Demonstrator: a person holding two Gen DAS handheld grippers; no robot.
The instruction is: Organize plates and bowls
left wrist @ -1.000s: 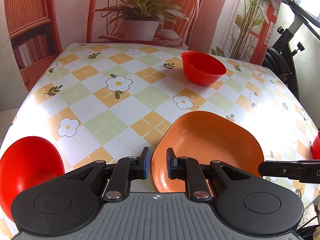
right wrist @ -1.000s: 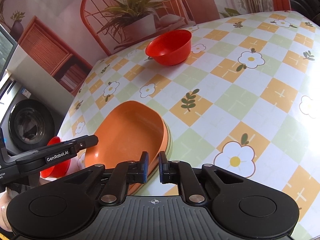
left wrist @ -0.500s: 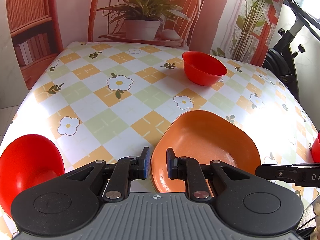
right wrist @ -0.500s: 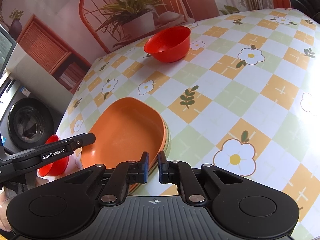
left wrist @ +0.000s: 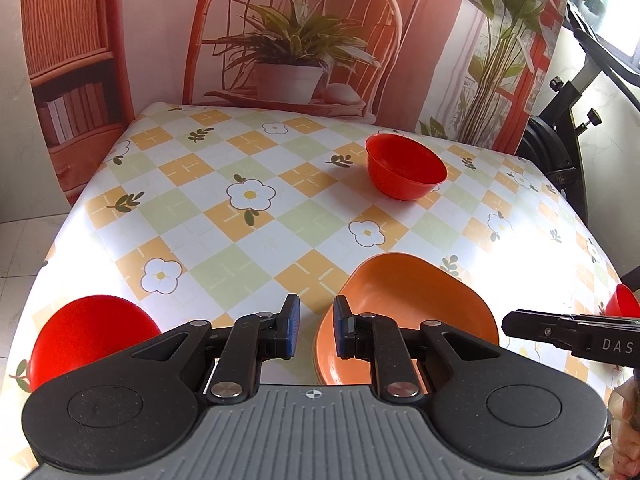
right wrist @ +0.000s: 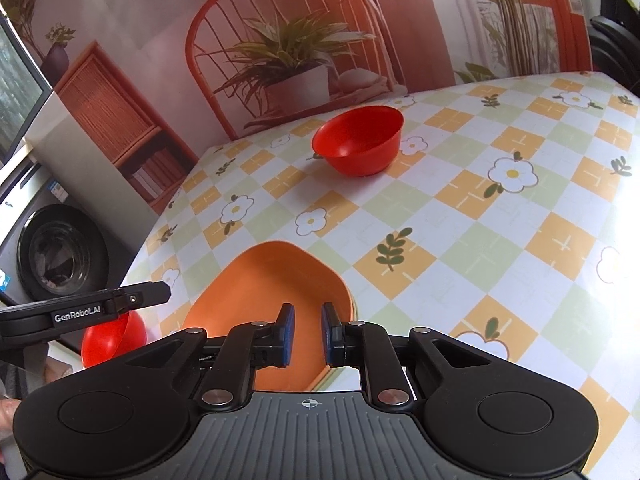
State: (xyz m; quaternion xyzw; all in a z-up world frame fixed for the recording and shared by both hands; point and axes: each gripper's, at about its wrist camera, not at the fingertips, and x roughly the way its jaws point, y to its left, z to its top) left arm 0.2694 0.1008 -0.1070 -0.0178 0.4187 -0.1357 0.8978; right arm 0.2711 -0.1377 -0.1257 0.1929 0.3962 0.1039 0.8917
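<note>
The table (left wrist: 240, 240), covered in a glossy checked cloth with flowers and leaves, carries every piece in play. Largest on it is the orange, rounded-square plastic plate (left wrist: 408, 304), which sits at the near edge on top of what looks like a paler plate, only a thin rim of which shows in the right wrist view. Next come three red round plastic bowls: the far bowl (left wrist: 404, 172) stands upright near the back, well apart from the plate; the near-left bowl (left wrist: 92, 332) sits at the table's left corner; a third (left wrist: 622, 300) peeks in at the right edge.

The left gripper (left wrist: 314, 330) hovers at the plate's near-left rim, its jaws slightly parted and holding nothing. The right gripper (right wrist: 306, 334) hovers over the plate's near-right side, likewise parted and empty.

The plates appear stacked, so gathering the bowls is probably next. To do it well, take a bowl by its rim, one pad inside and one outside, and lift straight up.

The plate lies flat, opening upward; its longer axis seems to run from the near edge towards the far bowl.
</note>
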